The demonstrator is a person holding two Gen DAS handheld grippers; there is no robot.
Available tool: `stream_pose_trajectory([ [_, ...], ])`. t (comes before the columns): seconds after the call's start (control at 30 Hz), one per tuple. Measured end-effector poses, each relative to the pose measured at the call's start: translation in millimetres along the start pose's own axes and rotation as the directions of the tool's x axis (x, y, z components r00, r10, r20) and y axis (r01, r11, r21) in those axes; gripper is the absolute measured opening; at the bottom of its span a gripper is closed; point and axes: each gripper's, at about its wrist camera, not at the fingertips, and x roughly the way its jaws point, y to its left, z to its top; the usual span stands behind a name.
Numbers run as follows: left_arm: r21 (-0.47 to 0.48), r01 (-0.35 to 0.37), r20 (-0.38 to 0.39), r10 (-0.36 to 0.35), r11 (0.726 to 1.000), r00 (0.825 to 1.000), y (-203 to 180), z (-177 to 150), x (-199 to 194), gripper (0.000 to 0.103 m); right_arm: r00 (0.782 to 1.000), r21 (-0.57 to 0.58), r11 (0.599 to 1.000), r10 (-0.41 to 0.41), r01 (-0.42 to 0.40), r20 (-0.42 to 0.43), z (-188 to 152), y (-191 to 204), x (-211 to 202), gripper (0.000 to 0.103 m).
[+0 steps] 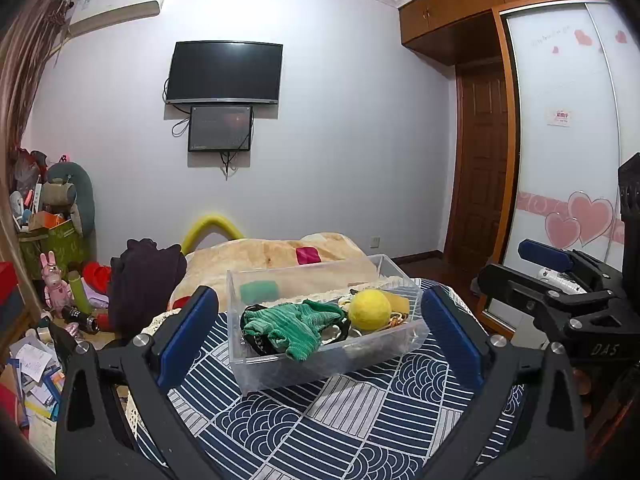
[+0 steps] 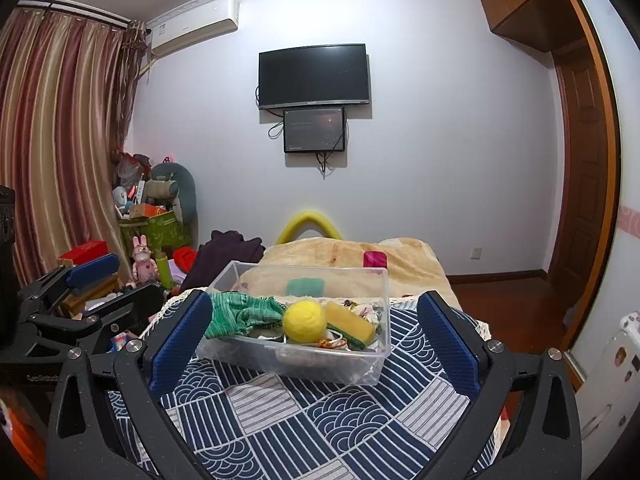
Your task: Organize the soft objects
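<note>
Left wrist view: left gripper (image 1: 320, 336) jaws spread wide, empty, flanking clear plastic bin (image 1: 256, 364) on patterned blue-white cloth (image 1: 320, 424) over bed. Bin holds green knit cloth (image 1: 292, 326), yellow ball (image 1: 369, 309), yellow sponge (image 1: 398, 304). Right gripper (image 1: 560, 280) at right edge, jaws spread.

Right wrist view: right gripper (image 2: 316, 336) jaws spread, empty, either side of bin (image 2: 320, 364). Green cloth (image 2: 240, 314) drapes bin's left rim; ball (image 2: 303, 321) mid-bin, sponge (image 2: 348, 322) just beside. Left gripper (image 2: 92, 280) at left, open.
</note>
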Motion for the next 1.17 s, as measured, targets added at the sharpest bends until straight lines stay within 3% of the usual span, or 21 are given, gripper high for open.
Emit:
stream_pose_trajectory([
  [1.17, -0.026, 0.013, -0.012, -0.013, 1.000, 1.000, 3.2, -0.5, 0.9, 0.103, 1.000, -0.003, 1.000, 0.002, -0.002, -0.014, -2.2, -0.4, 3.4, 0.103],
])
